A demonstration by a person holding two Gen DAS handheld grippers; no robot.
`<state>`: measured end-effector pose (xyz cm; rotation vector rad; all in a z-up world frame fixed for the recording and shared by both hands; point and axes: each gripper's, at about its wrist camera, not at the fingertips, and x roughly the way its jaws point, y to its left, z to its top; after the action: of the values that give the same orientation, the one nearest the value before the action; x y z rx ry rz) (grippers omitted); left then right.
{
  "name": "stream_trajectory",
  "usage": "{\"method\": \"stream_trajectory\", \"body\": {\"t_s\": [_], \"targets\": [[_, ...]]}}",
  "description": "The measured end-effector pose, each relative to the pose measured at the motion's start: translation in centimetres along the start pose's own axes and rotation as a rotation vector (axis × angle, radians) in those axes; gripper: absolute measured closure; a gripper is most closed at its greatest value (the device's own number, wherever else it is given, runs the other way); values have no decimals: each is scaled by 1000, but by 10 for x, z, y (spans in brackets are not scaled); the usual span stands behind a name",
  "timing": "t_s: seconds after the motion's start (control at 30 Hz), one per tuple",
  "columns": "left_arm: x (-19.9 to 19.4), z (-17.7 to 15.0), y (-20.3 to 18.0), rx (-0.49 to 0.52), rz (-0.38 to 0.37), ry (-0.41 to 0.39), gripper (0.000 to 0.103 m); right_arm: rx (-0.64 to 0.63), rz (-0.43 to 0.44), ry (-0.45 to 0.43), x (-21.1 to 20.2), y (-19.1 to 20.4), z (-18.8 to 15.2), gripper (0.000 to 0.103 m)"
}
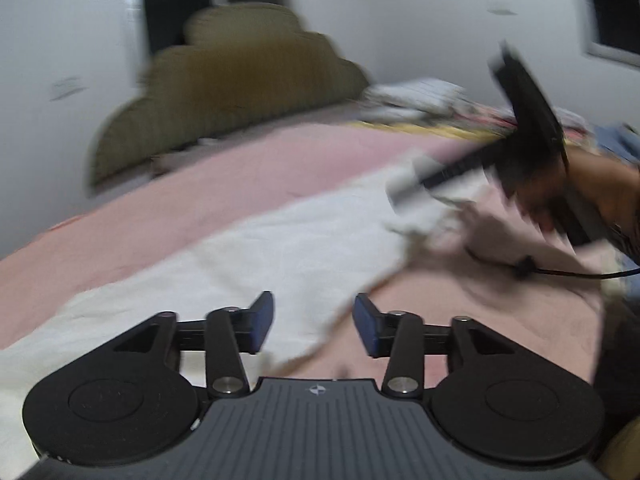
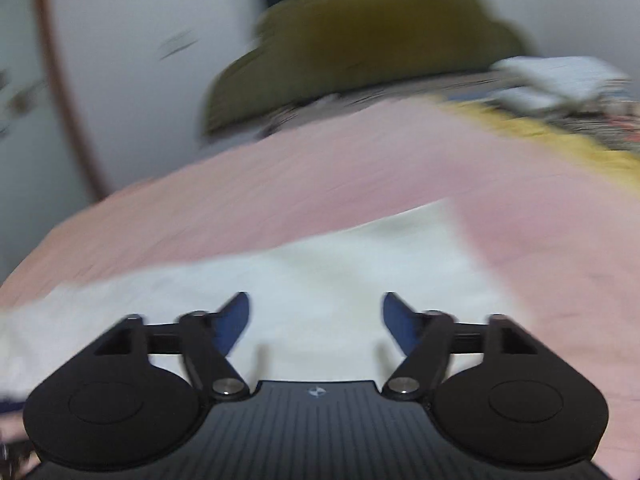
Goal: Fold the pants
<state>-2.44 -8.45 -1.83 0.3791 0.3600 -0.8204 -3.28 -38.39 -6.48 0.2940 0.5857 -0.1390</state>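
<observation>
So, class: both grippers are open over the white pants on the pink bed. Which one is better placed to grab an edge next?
Probably the left gripper: the edge of the white pants runs between its open fingers. The right gripper faces only flat cloth.

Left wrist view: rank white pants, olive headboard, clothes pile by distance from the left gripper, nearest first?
1. White pants: right under the open left gripper, spread across the pink sheet.
2. Clothes pile: far right end of the bed.
3. Olive headboard: upper left, against the wall.
Items 2 and 3 are close to call; blur hides the gap.
</observation>
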Motion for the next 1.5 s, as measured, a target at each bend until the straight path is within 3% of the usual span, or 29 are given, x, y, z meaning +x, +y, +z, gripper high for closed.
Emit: {"method": "stream_trajectory", "body": {"t_s": [0.07,0.13,0.2,0.23,0.27,0.37,0.47,0.53,0.6,0.67,0.77,0.87,0.93,1.0,1.07,1.23,1.37,1.5], "targets": [[-10,-5,26,-66,150,20,42,-118,-50,104,32,22,-12,26],[-26,-17,60,-147,320,49,42,-218,-186,59,39,49,-16,26],[-46,-31,98,-262,474,73,40,-312,-219,-30,29,91,-12,26],[-57,-39,117,-330,545,86,40,-375,-185,-73,24,117,-11,17],[-69,-47,135,-403,611,96,40,-451,-133,-107,19,145,-10,1],[-103,-74,181,-638,739,107,40,-741,94,-215,7,237,-24,0],[-131,-97,212,-861,735,88,42,-961,354,-307,1,315,-52,0],[-142,-107,225,-945,705,56,42,-1044,462,-313,3,362,-70,0],[-151,-113,236,-1002,689,39,42,-1097,558,-301,7,402,-85,9],[-155,-122,244,-1070,676,32,42,-1109,648,-249,17,432,-91,53],[-159,-138,257,-1171,614,5,43,-1113,680,-163,42,460,-99,61],[-160,-147,261,-1224,552,-26,52,-1149,676,-134,54,470,-103,70],[-154,-149,263,-1247,522,-32,63,-1149,689,-117,58,467,-104,76],[-149,-152,265,-1280,511,-37,94,-1152,696,-111,55,470,-105,83],[-145,-153,266,-1289,523,-59,97,-1155,702,-104,55,471,-107,90],[-146,-147,262,-1185,646,-81,97,-1149,729,-104,56,479,-110,90],[-136,-161,272,-1237,635,-13,96,-1117,727,-37,65,495,-110,90],[-139,-161,269,-1216,652,-21,92,-1014,765,3,48,468,-94,89]]}}
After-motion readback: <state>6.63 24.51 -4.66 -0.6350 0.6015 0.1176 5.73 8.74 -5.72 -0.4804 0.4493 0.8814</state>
